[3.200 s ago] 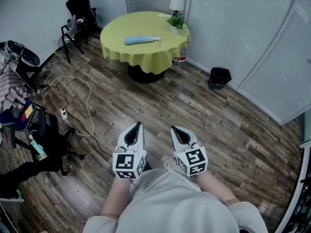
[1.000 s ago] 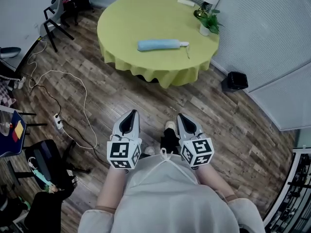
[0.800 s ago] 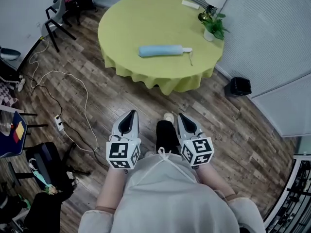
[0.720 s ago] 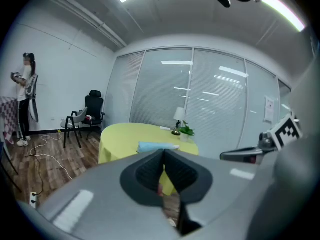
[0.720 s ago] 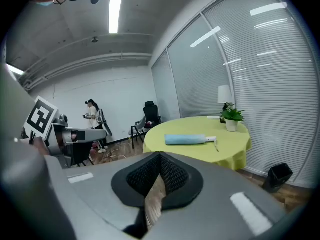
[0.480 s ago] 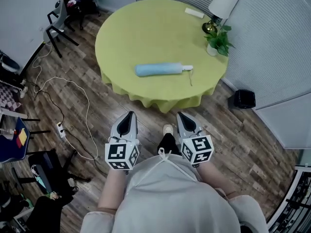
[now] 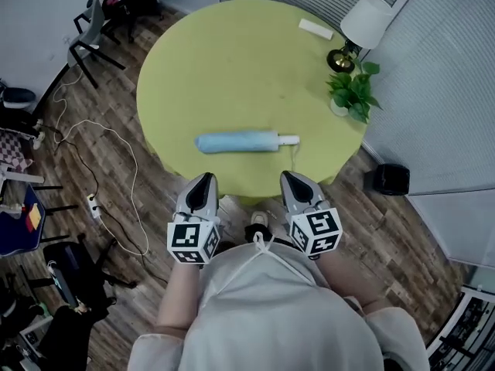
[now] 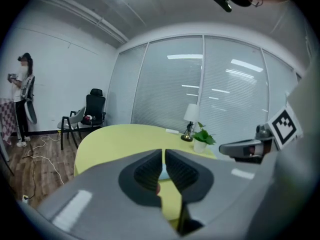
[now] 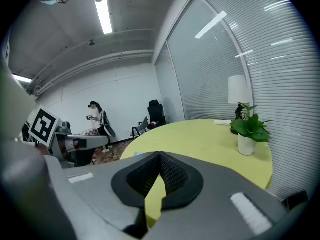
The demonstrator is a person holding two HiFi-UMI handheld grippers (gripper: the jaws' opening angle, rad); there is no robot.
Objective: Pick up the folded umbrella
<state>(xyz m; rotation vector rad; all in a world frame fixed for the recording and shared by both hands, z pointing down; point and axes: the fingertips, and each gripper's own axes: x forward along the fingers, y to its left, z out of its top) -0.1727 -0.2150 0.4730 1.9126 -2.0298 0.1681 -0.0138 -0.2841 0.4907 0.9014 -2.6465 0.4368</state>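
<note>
Closed and empty: left gripper [image 7: 203,178], right gripper [image 7: 290,178]. Yet to grasp and lift folded umbrella [image 7: 236,141] near table [image 7: 232,60] front edge.

The room is evenly bright with cool light. A ceiling strip [image 9: 102,14] glares white above me, and its streaks reflect off the blinds [image 8: 225,99]. Shadows on the table [image 7: 232,68] are faint. My close views bulge round with black corners, and my fingers [image 9: 145,176] look soft near the lens.
</note>
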